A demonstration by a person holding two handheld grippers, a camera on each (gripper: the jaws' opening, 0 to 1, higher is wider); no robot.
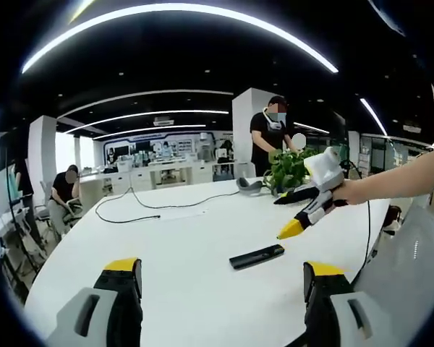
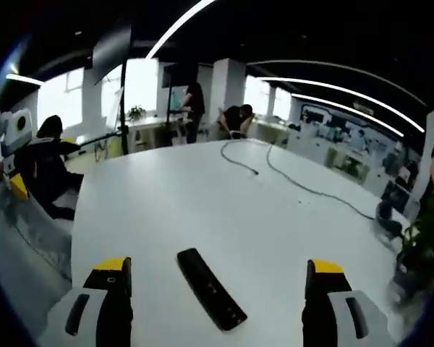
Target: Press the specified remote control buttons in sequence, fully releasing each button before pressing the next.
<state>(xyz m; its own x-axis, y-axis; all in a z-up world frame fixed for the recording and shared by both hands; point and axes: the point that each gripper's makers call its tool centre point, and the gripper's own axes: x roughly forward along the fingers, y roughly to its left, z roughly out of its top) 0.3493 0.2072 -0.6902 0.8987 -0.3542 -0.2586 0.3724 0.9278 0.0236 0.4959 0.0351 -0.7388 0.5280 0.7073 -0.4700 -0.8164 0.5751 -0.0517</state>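
Your left claw (image 1: pixel 220 278) stands wide open with nothing between its yellow-tipped jaws, held above the white counter (image 1: pixel 173 246). Your right claw (image 2: pixel 215 278) is likewise spread wide and holds nothing.

The remote control (image 1: pixel 257 256) lies flat on the counter, a slim black bar, clear of both claws. In the right gripper view the remote control (image 2: pixel 210 288) lies between the two jaws and slightly beyond them, angled across the surface, touching neither jaw.

In the left gripper view your right claw (image 1: pixel 291 228) enters from the right, held by a hand (image 1: pixel 351 192), its yellow tip pointing down above the counter just beyond the remote.

Other items on the counter: a potted green plant (image 1: pixel 288 168) near the far edge, a grey headset-like object (image 1: pixel 250 186) beside it, and a black cable (image 1: pixel 141 204) trailing across the far half. None of these lies near the remote. The counter surface around the remote is bare white on all sides; the near curved edge (image 2: pixel 72 246) shows at the left of the right gripper view.

People sit and stand at desks (image 1: pixel 159 173) behind the counter. No writing on the remote can be read.
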